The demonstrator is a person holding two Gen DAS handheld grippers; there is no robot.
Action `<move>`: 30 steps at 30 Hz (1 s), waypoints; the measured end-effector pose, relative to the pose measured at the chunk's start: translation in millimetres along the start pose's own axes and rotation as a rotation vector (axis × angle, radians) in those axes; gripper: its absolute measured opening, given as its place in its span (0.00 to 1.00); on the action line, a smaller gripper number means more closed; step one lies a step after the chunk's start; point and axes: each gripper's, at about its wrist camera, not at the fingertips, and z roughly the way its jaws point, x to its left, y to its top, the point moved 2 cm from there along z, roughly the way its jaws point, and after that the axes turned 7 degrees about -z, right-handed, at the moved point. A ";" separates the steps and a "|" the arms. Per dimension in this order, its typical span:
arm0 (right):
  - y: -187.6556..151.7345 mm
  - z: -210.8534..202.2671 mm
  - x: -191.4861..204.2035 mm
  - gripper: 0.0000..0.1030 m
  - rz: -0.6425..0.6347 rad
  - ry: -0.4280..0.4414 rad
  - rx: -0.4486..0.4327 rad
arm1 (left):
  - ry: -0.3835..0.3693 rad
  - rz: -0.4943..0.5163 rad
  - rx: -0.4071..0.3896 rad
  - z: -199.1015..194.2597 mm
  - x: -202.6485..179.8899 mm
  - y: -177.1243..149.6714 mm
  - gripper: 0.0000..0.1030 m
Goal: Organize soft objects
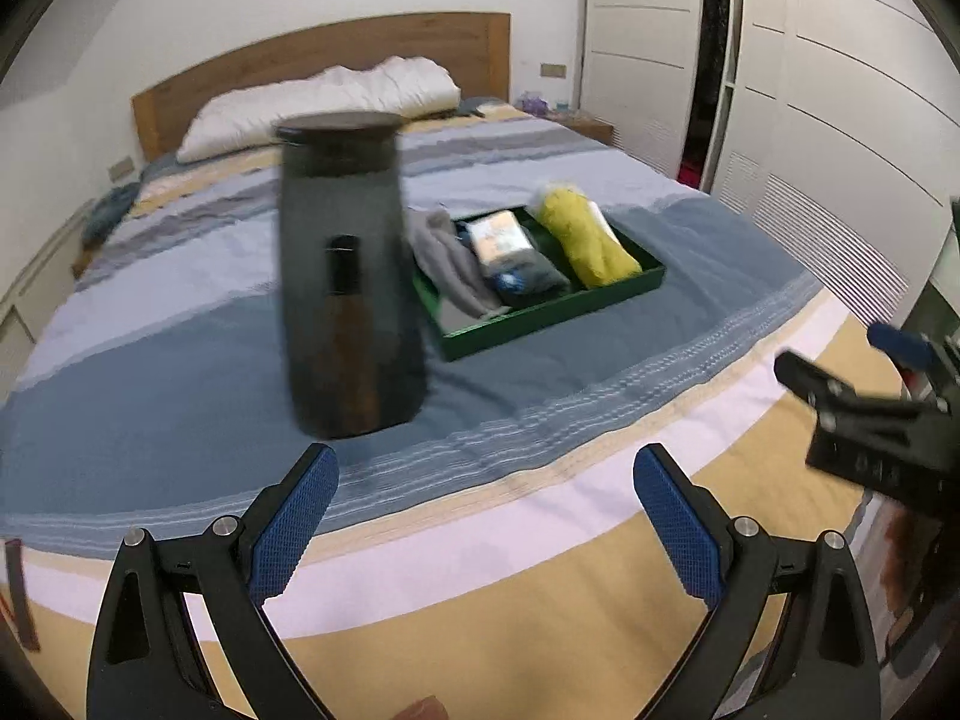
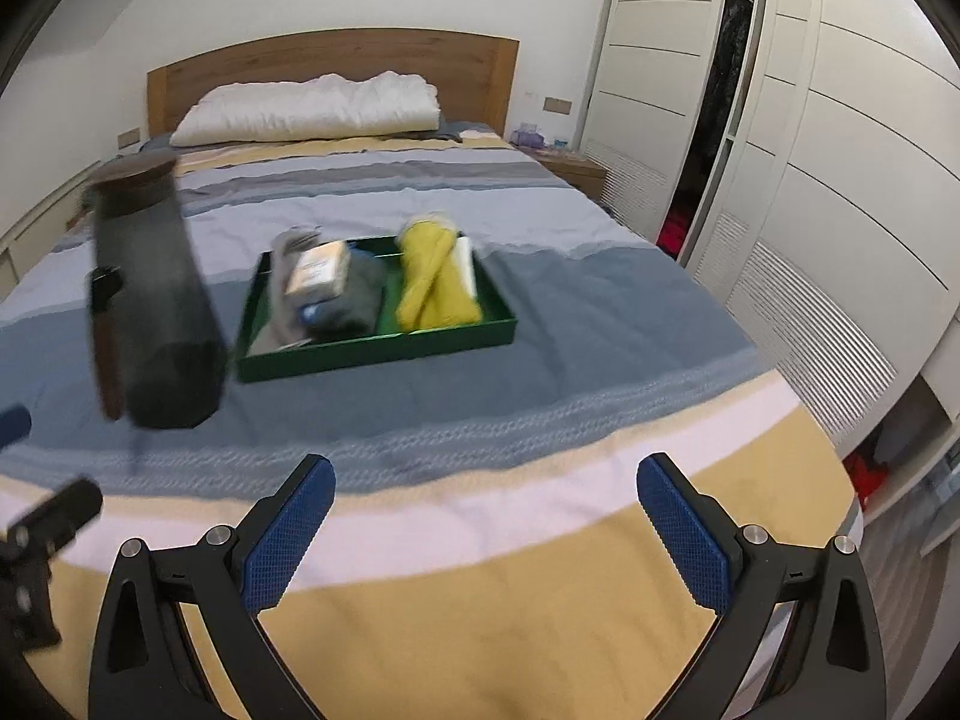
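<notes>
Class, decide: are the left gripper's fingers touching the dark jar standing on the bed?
Apart. In the left wrist view, the left gripper is open, and striped bedspread shows between its fingers and the dark jar.

Your left gripper point(image 1: 483, 516) hangs wide open above the bed's point(image 1: 180, 360) near edge.

Ahead of you a dark smoky pitcher point(image 1: 351, 276) stands upright on the striped cover; just beside it a green tray point(image 1: 540, 315) holds grey cloth point(image 1: 447, 264), a packaged bundle point(image 1: 510, 258) and a yellow roll point(image 1: 585, 237). Your right gripper point(image 1: 864, 384) shows at the right.
</notes>
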 end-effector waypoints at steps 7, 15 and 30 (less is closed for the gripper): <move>-14.9 -67.5 52.7 1.00 -0.002 0.080 -0.045 | 0.021 -0.059 -0.063 -55.3 46.6 -9.8 0.94; -37.8 -140.2 93.8 1.00 -0.023 0.103 -0.102 | 0.016 -0.117 -0.095 -116.5 94.1 -38.8 0.94; -61.5 -237.8 148.7 1.00 -0.068 0.048 -0.192 | 0.096 -0.044 -0.181 -173.2 115.1 -73.5 0.98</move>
